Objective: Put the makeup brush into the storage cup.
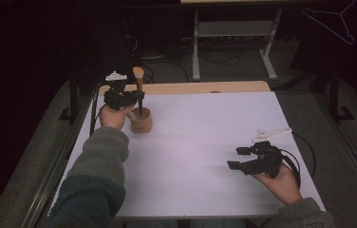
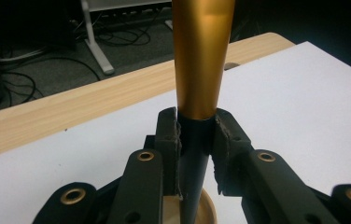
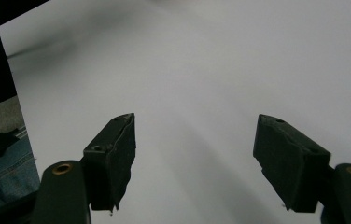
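The brush (image 2: 201, 60) runs off the top edge at twelve o'clock in the left gripper view, so its bristles are cut off there — its dark lower handle is partly covered by the pads (image 2: 170, 140) gripping it. The cup (image 2: 206, 212) below is cut by the bottom edge at six o'clock, its inside hidden. In the high view the brush tip (image 1: 138, 72) is too small to make out — and the hanger (image 1: 338, 21) at one o'clock is faint.

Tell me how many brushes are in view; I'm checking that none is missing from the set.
1. The brush stands upright, handle end in the wooden cup at the table's far left, clamped by the left hand-held gripper. Others could be hidden inside the cup.
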Demonstrator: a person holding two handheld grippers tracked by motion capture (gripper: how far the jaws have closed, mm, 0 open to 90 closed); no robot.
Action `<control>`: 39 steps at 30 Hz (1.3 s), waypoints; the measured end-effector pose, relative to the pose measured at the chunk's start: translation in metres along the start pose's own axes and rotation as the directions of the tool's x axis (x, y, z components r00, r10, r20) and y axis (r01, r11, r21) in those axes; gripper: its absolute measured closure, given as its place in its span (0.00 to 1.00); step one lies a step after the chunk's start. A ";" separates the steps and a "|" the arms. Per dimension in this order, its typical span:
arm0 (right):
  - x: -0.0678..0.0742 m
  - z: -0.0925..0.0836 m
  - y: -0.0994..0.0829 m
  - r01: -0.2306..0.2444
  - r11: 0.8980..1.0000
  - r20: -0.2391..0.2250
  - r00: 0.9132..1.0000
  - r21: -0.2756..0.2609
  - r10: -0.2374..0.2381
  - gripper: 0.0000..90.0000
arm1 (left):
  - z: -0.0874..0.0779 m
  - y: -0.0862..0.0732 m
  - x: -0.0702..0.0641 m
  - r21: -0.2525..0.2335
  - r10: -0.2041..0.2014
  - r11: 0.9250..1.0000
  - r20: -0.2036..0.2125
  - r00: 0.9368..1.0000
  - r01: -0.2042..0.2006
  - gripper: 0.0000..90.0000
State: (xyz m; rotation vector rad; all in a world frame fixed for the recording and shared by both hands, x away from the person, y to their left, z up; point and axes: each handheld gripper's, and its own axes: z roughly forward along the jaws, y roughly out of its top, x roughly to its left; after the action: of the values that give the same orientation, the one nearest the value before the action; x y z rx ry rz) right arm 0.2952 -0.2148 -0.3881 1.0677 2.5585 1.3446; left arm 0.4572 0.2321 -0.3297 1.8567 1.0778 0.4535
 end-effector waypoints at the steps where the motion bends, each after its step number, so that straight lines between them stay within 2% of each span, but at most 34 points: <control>1: 0.000 0.000 0.000 -0.001 1.000 0.000 1.000 0.000 0.001 0.32 | 0.000 -0.001 0.000 -0.002 0.000 1.000 -0.004 1.000 0.000 0.82; 14: 0.002 0.001 0.001 0.005 1.000 -0.013 1.000 0.001 -0.005 0.32 | 0.010 -0.014 0.002 0.021 0.001 1.000 -0.016 1.000 -0.001 0.82; 17: 0.002 0.002 0.001 0.009 1.000 -0.016 1.000 0.000 -0.009 0.32 | 0.014 -0.017 0.001 0.013 -0.017 1.000 -0.018 1.000 0.018 0.82; 18: 0.002 0.002 0.001 0.010 1.000 -0.016 1.000 0.000 -0.010 0.32 | 0.014 -0.018 0.002 0.023 -0.008 1.000 -0.019 1.000 0.009 0.82; 19: 0.002 0.002 0.000 0.008 1.000 -0.017 1.000 0.001 -0.008 0.32 | 0.016 -0.019 0.002 0.012 -0.020 1.000 -0.018 1.000 0.021 0.82; 24: 0.002 0.002 0.000 0.005 1.000 -0.023 1.000 0.003 -0.005 0.32 | 0.018 -0.027 0.006 0.040 -0.016 0.999 -0.026 1.000 0.017 0.82; 27: 0.003 0.003 0.000 0.004 1.000 -0.024 1.000 0.004 -0.004 0.32 | 0.020 -0.030 0.006 0.036 -0.028 0.999 -0.023 0.999 0.029 0.82; 31: 0.003 0.003 0.000 0.003 1.000 -0.027 1.000 0.006 -0.003 0.32 | 0.021 -0.034 0.008 0.047 -0.024 0.999 -0.021 0.999 0.025 0.82; 33: 0.003 0.003 0.000 0.004 1.000 -0.029 1.000 0.007 -0.004 0.32 | 0.022 -0.035 0.007 0.036 -0.039 0.999 -0.019 0.999 0.040 0.82; 36: 0.003 0.003 0.000 0.004 1.000 -0.030 1.000 0.005 -0.004 0.32 | 0.022 -0.036 0.009 0.046 -0.023 0.999 -0.022 0.999 0.024 0.82; 39: 0.003 0.003 0.000 0.003 1.000 -0.031 1.000 0.005 -0.003 0.32 | 0.022 -0.037 0.008 0.045 -0.027 0.999 -0.021 0.999 0.028 0.82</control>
State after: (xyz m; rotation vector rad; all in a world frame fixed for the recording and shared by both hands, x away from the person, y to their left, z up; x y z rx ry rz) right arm 0.2945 -0.2107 -0.3894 1.0514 2.5858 1.3661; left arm 0.4587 0.2348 -0.3739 1.8785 1.1345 0.4367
